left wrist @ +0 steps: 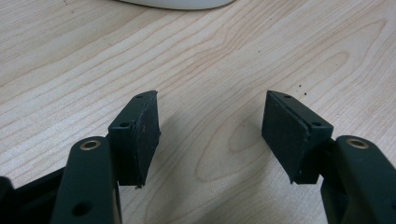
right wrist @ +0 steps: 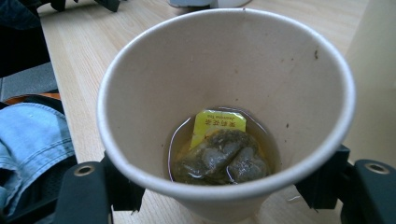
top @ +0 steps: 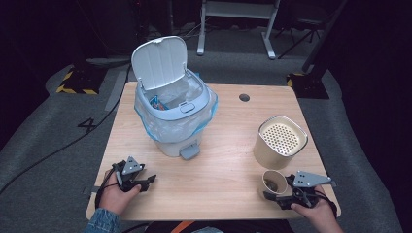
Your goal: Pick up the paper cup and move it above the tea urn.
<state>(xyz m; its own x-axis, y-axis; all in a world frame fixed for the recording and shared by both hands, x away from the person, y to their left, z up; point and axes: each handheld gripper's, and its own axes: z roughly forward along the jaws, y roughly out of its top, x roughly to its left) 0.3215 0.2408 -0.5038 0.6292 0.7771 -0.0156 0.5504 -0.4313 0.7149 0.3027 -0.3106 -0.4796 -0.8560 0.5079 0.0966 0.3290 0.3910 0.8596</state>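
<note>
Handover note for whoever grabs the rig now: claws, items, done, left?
Left claw: open, nothing between the jaws, low over the table in front of the bin.
Right claw: jaws on either side of the paper cup; firm grip not confirmed.
Cup: upright, near right table edge, holds a used tea bag in a little liquid.
Strainer canister: just behind the cup.
Pedal bin: lid up, bag-lined.
Done: cup reached.
Left, probably: strain the liquid, bin the tea bag.
</note>
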